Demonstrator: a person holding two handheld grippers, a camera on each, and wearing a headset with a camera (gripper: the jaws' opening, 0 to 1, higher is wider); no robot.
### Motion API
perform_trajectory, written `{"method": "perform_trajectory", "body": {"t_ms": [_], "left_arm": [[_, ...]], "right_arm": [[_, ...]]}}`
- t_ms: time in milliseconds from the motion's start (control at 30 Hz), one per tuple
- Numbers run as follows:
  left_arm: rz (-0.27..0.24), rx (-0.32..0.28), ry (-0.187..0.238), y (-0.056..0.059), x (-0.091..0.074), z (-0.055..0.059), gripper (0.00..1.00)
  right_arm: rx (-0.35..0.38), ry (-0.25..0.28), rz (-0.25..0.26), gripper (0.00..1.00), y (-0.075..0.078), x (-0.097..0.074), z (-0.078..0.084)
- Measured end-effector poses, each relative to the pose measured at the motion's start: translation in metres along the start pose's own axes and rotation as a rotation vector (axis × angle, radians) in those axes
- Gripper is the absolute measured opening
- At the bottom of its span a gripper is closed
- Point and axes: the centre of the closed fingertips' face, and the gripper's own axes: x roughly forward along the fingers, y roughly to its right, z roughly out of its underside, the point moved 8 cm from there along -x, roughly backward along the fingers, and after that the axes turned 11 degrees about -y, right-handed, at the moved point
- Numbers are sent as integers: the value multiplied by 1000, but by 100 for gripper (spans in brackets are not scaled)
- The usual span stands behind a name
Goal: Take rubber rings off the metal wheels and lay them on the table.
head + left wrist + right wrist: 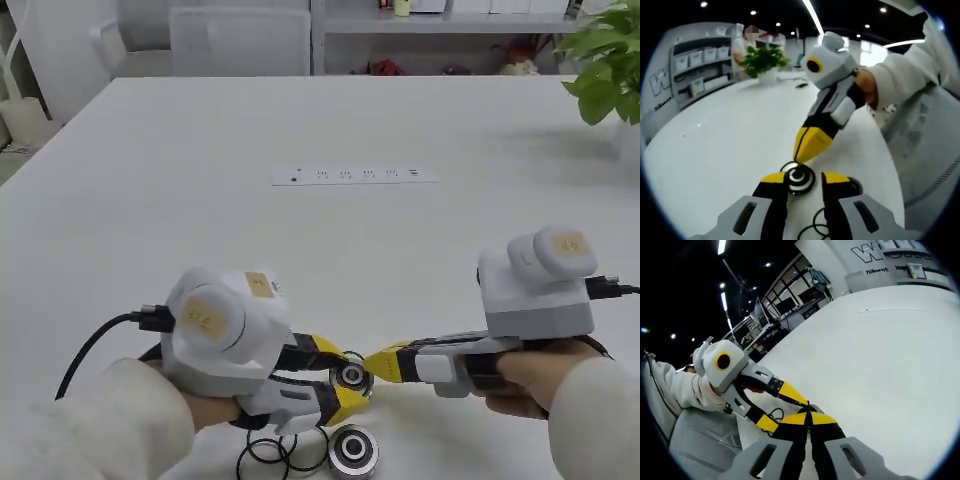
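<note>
A black rubber ring (788,167) sits round the rim of a small silver metal wheel (352,377), which is lifted just above the white table (200,180). The left gripper (345,376) clamps this wheel between its two yellow-tipped jaws, one on each side. From the wheel's right, the right gripper (372,365) reaches in with its yellow jaws drawn narrowly together, tips touching the wheel's rim. Whether they pinch the ring I cannot tell. In the left gripper view the right gripper's tips point down onto the wheel's far edge, and the right gripper view shows its own jaws nearly closed.

Just below the held wheel, nearer the person, a second silver metal wheel (353,450) lies flat on the table. To that side of the held wheel, lower left, a few loose black rubber rings (285,452) lie overlapping. Far beyond the held wheel, to its right, stands a green leafy plant (605,60).
</note>
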Motion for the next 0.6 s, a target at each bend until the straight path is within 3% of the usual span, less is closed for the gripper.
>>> {"method": "perform_trajectory", "body": {"t_ms": [267, 600], "left_arm": [[-18, -5, 33, 1, -12, -7, 33], [-43, 13, 80, 6, -33, -17, 38]], "right_arm": [[-9, 3, 6, 0, -2, -2, -3], [-12, 48, 12, 0, -5, -11, -13]]}}
